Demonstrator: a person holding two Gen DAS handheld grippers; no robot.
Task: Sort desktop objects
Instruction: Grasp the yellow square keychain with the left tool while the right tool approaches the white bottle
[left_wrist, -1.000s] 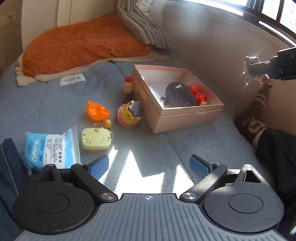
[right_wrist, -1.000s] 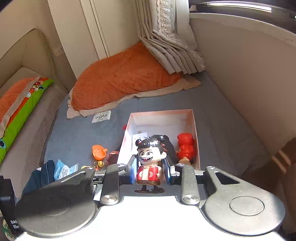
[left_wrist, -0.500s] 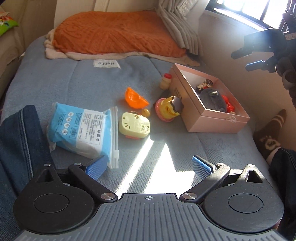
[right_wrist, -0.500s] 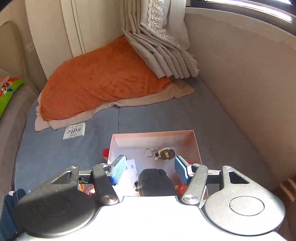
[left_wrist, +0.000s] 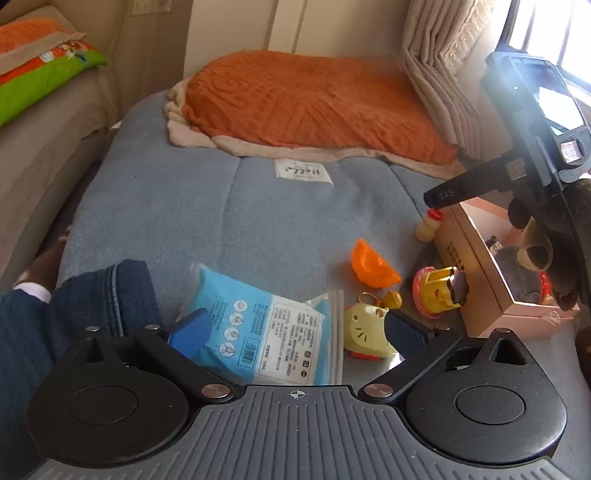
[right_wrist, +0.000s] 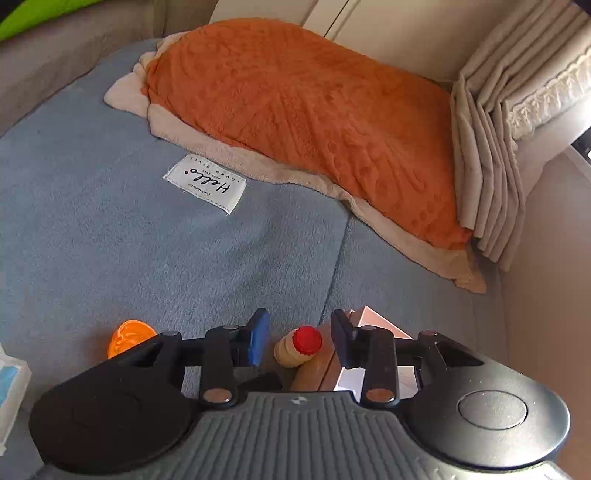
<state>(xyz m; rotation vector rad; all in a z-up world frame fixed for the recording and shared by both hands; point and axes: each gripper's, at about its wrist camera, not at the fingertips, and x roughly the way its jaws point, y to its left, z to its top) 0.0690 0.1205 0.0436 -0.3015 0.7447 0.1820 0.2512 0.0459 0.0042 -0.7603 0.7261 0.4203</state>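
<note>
From the left wrist: left claw (left_wrist: 295, 330) spread wide and empty over the blue packet (left_wrist: 266, 326), lying well left of the pink box (left_wrist: 480, 284); looks soft, light and slippery, so best pinched across a flat edge. From the right wrist: right claw (right_wrist: 299, 338) just been closing, pads apart either side of the red-capped little bottle (right_wrist: 297, 347) lying against that box, not yet pressing; likely light, stiff, inclined to roll, best gripped across the body.

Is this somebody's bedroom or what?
Probably a bedroom or a window nook at home. A soft blue mat covers the floor, an orange blanket lies folded at the far end, and curtains hang by the window. Toys sit around a pink box.
</note>
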